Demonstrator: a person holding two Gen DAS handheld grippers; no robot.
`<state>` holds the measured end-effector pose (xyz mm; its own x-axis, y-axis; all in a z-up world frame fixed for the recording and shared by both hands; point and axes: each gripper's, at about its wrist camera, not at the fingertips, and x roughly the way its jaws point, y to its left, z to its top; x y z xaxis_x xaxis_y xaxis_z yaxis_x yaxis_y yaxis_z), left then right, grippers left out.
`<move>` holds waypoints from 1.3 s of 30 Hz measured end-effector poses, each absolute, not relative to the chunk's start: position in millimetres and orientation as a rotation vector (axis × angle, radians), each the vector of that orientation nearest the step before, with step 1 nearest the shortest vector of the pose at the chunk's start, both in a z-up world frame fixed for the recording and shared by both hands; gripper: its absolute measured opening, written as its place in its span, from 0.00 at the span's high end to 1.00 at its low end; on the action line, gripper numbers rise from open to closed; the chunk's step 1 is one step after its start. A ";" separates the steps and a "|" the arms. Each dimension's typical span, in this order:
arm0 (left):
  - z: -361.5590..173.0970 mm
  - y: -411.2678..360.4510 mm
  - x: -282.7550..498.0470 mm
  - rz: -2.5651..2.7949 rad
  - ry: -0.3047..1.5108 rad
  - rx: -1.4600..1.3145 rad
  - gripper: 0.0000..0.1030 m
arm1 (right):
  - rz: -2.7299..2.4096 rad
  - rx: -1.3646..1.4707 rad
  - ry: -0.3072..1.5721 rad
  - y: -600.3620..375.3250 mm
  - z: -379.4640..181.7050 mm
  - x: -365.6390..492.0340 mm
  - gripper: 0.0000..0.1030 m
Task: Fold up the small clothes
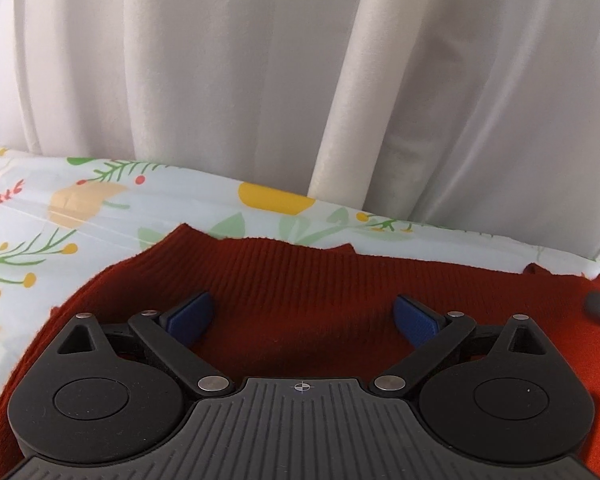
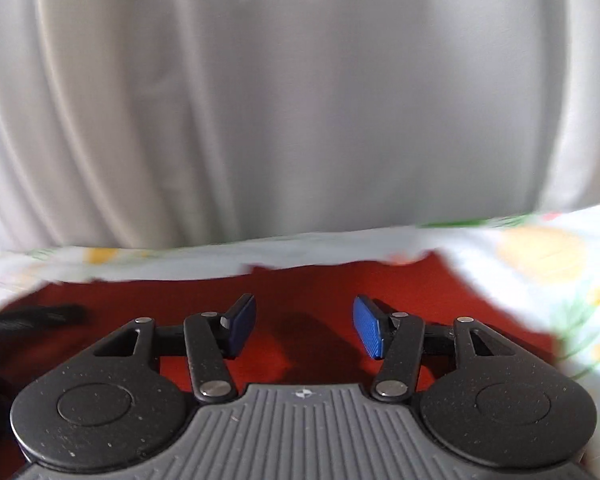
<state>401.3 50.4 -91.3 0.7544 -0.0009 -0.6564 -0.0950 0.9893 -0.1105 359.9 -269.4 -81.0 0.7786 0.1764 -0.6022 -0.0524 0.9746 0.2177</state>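
The red knit garment (image 1: pixel 300 280) lies flat on the floral cloth (image 1: pixel 100 208) below both grippers. The left gripper (image 1: pixel 304 316) gapes wide, the right gripper (image 2: pixel 304 324) about half open, neither holding anything. Best pinch only the top layer at matching corners, then lift evenly

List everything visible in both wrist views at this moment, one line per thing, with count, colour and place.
sweater: one, rust red ribbed knit, lying flat on the tablecloth under both grippers
tablecloth: one, pale with yellow, green and red floral print, beneath and around the sweater
curtain: one, white, hanging in folds behind the table edge
left gripper: one, black with blue pads, jaws wide open over the sweater, nothing between them
right gripper: one, black with blue pads, jaws partly open over the sweater, nothing gripped; view blurred
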 end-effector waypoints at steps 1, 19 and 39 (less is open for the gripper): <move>-91.2 50.1 401.0 0.051 0.714 -0.137 0.02 | 0.142 0.293 0.649 -287.0 -82.2 356.2 0.49; -67.7 91.7 359.5 0.093 0.691 -0.164 0.01 | -0.037 0.122 0.650 -307.4 -49.2 253.2 0.44; -86.2 204.6 215.0 -0.038 0.754 -0.948 0.01 | 0.165 0.129 0.662 -233.0 -12.2 163.5 0.47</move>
<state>215.0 204.6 -86.2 0.7483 -0.3452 -0.5664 -0.2860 0.6025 -0.7451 163.5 -233.0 -12.2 0.7763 0.1928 -0.6001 -0.1107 0.9790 0.1713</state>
